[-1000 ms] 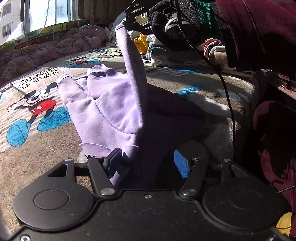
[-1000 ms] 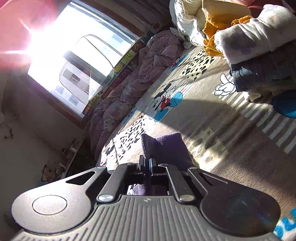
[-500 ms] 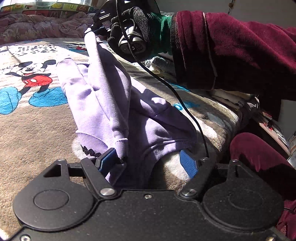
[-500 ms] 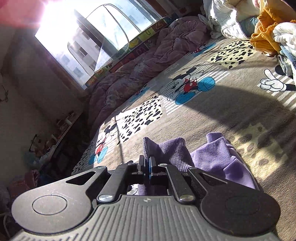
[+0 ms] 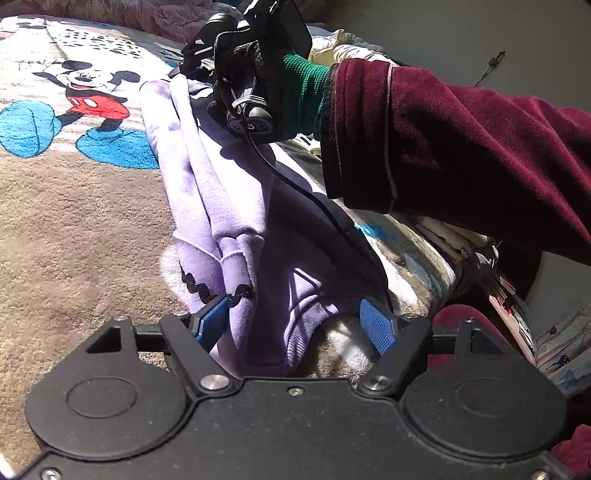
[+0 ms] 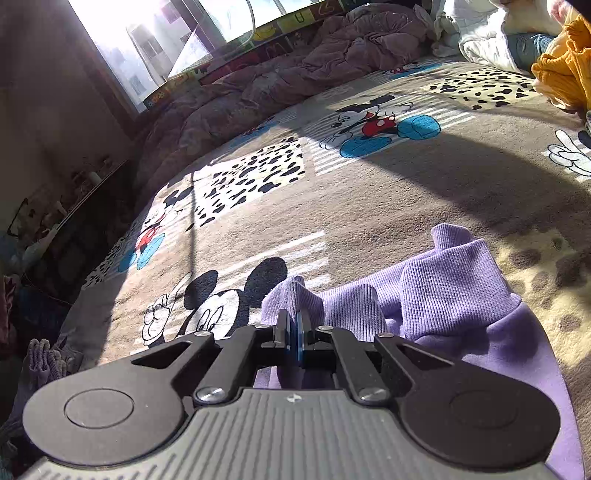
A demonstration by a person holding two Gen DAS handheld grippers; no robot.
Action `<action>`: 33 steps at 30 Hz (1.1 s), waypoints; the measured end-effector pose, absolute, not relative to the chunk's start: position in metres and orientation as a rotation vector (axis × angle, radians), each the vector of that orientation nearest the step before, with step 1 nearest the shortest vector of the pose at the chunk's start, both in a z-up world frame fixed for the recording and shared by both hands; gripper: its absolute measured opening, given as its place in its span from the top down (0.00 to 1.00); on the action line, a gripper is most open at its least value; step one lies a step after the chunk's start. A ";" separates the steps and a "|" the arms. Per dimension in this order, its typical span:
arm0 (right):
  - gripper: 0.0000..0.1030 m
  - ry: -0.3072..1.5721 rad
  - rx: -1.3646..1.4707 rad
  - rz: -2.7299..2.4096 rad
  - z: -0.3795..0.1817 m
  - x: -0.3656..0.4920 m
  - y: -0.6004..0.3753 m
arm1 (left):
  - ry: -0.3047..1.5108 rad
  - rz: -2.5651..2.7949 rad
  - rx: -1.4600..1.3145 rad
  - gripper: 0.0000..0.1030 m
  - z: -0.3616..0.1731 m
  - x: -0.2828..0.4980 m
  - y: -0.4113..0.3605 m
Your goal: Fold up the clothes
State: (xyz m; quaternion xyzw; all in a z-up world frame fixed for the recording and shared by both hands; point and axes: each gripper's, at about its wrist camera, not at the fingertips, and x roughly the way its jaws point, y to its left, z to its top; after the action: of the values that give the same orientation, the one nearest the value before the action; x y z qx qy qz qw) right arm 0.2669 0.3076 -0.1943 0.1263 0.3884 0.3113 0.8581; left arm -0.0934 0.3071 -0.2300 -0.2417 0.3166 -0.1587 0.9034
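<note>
While the lilac sweatshirt (image 5: 221,199) lies in a long bunched strip on the cartoon-mouse blanket (image 5: 74,221) near the bed's front right edge, its ribbed hem (image 6: 424,295) is seen spread low over the blanket in the right wrist view. Compared with a second ago, when one end was held up as a tall column, that end is now carried down and across, so the cloth rests almost flat. This is judged to be the laying-over of one fold, with release and smoothing not yet done.

At the near end, the left gripper (image 5: 295,325) is found with its jaws wide apart; cloth with a black wavy trim lies between the blue pads (image 5: 373,325) but is not pinched, whereas a second ago the gap was narrower. That end is therefore judged to be let go. At the far end, the right gripper (image 6: 295,332) is clamped tight on a pinch of ribbed fabric, as it was before.

Further out, a gloved hand and a maroon sleeve (image 5: 461,147) are seen over the garment, with a black cable (image 5: 314,199) trailing across it. A heap of other clothes (image 6: 561,62) is piled at the blanket's far right corner, and a rumpled mauve quilt (image 6: 295,74) runs along the far edge beneath the window (image 6: 166,37).

Letters appear on the coloured strip (image 6: 295,22) at the window's base; a "U" and perhaps an "M" can be made out, nothing more.
</note>
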 end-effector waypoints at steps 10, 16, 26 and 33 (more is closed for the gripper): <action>0.49 0.807 0.302 0.784 -0.186 0.267 0.313 | 0.671 -0.335 -0.455 0.21 -0.234 -0.091 0.302; 0.47 0.681 0.283 0.797 -0.148 0.251 0.262 | 0.667 -0.333 -0.477 0.21 -0.235 -0.090 0.305; 0.49 0.600 -0.012 0.874 -0.157 0.140 0.151 | 0.641 -0.259 -0.443 0.21 -0.220 -0.103 0.299; 0.48 0.686 0.137 0.748 -0.199 0.094 0.044 | 0.528 -0.091 -0.424 0.48 -0.184 -0.112 0.291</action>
State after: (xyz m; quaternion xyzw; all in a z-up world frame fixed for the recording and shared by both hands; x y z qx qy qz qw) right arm 0.0938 0.0440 -0.1989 0.0656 0.3283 0.3578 0.8717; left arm -0.1116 0.2907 -0.1841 -0.2077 0.2590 -0.0448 0.9422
